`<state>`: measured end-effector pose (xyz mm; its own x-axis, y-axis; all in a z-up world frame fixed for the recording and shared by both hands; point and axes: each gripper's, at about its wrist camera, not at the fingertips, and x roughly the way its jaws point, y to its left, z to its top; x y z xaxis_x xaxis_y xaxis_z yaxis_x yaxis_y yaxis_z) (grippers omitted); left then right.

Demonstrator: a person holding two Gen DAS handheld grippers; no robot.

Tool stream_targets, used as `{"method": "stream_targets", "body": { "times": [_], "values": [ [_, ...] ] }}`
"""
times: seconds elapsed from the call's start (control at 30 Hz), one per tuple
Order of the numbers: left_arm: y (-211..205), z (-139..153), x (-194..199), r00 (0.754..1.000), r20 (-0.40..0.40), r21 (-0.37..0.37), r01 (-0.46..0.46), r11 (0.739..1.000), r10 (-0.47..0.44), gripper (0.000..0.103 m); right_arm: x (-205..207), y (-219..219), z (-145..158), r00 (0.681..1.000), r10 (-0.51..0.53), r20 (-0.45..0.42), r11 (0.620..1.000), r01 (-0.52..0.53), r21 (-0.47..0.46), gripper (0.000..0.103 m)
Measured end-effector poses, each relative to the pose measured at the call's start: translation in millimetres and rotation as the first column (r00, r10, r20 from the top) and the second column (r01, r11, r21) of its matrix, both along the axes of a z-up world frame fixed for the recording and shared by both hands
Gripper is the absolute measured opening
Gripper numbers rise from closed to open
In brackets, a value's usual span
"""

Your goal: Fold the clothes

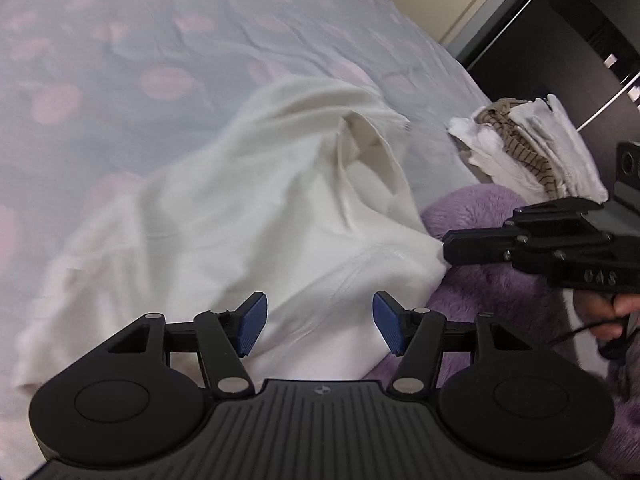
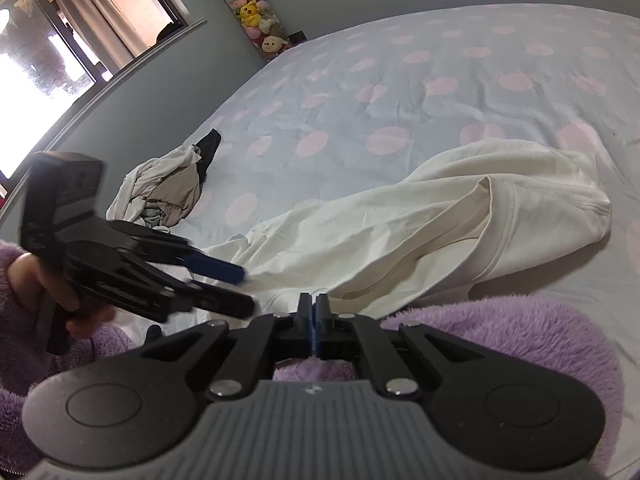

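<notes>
From my left wrist, I look down on a white shirt (image 1: 256, 216) lying crumpled on a bed (image 1: 120, 60) whose sheet is pale blue with pink spots. My left gripper (image 1: 318, 326) hangs just over the shirt's near edge, its blue pads (image 1: 252, 326) standing apart with nothing between them; no cloth is pinched. At the right, my right gripper (image 1: 452, 246) comes in from the side with its tip at the shirt's near corner; from here I cannot tell whether it holds cloth. A purple fleece (image 1: 480, 280) lies under that corner, and a small pile (image 1: 532, 148) of white and striped clothes sits further back near the bed's edge. From my right wrist, the same shirt (image 2: 400, 232) stretches away across the bed (image 2: 400, 80), its collar opening gaping and one sleeve flopped over. My right gripper (image 2: 314, 320) is closed, pads together, above the fleece (image 2: 500, 328) with the shirt's edge just beyond; I see no cloth in it. My left gripper (image 2: 236, 284) shows at the left, blurred, fingers spread, over the shirt's near end. A second heap (image 2: 168, 188) of clothes lies further off. I judge the shirt light, limp and easily bunched: it will sag wherever unsupported, so I would pinch the hem or shoulder seams at two corners, where doubled cloth gives the pads something firm.
</notes>
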<state>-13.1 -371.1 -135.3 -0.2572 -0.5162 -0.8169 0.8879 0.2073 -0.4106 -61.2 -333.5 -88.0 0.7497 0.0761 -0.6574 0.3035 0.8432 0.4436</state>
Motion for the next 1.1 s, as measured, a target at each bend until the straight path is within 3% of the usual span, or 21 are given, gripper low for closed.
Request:
{"method": "stream_targets", "body": {
  "times": [0.13, 0.37, 0.47, 0.67, 0.77, 0.9, 0.97, 1.07, 1.1],
  "values": [
    [-15, -16, -5, 0.998, -0.063, 0.014, 0.028, 1.000, -0.027, 0.053, -2, -1, -3, 1.000, -0.002, -0.003, 1.000, 0.002, -0.008, 0.002],
    [-23, -28, -12, 0.991, -0.113, 0.008, 0.067, 0.998, -0.066, 0.012, -7, -4, -13, 1.000, -0.013, -0.017, 1.000, 0.013, 0.011, 0.002],
    [-19, -23, -12, 0.994, -0.092, -0.004, 0.063, 0.998, -0.063, 0.004, -6, -5, -13, 1.000, -0.008, -0.025, 1.000, 0.008, 0.006, 0.002],
    [-6, 5, -7, 0.998, -0.029, -0.019, 0.050, 0.999, -0.050, 0.002, -7, -6, -5, 0.999, -0.048, -0.025, 0.999, 0.048, -0.002, 0.011],
    [4, 23, -10, 0.999, -0.002, -0.030, 0.053, 0.998, -0.053, 0.001, -9, -8, 3, 0.998, -0.068, -0.016, 0.995, 0.069, 0.069, 0.014],
    [16, 52, -15, 0.998, 0.029, -0.079, 0.053, 0.995, -0.051, 0.000, -11, -1, 14, 0.997, -0.065, 0.029, 0.981, 0.058, 0.186, 0.041],
    [18, 61, -18, 0.997, 0.055, -0.081, 0.061, 0.995, -0.056, 0.000, -11, 6, 19, 0.997, -0.056, 0.052, 0.976, 0.044, 0.213, 0.041],
    [16, 58, -21, 0.990, 0.121, -0.053, 0.081, 0.995, -0.075, 0.002, -9, 11, 25, 0.998, -0.063, 0.028, 0.986, 0.058, 0.154, 0.041],
    [15, 53, -22, 0.989, 0.130, -0.041, 0.073, 0.996, -0.068, 0.010, -8, 11, 26, 0.997, -0.071, 0.009, 0.990, 0.069, 0.122, 0.041]
  ]
}}
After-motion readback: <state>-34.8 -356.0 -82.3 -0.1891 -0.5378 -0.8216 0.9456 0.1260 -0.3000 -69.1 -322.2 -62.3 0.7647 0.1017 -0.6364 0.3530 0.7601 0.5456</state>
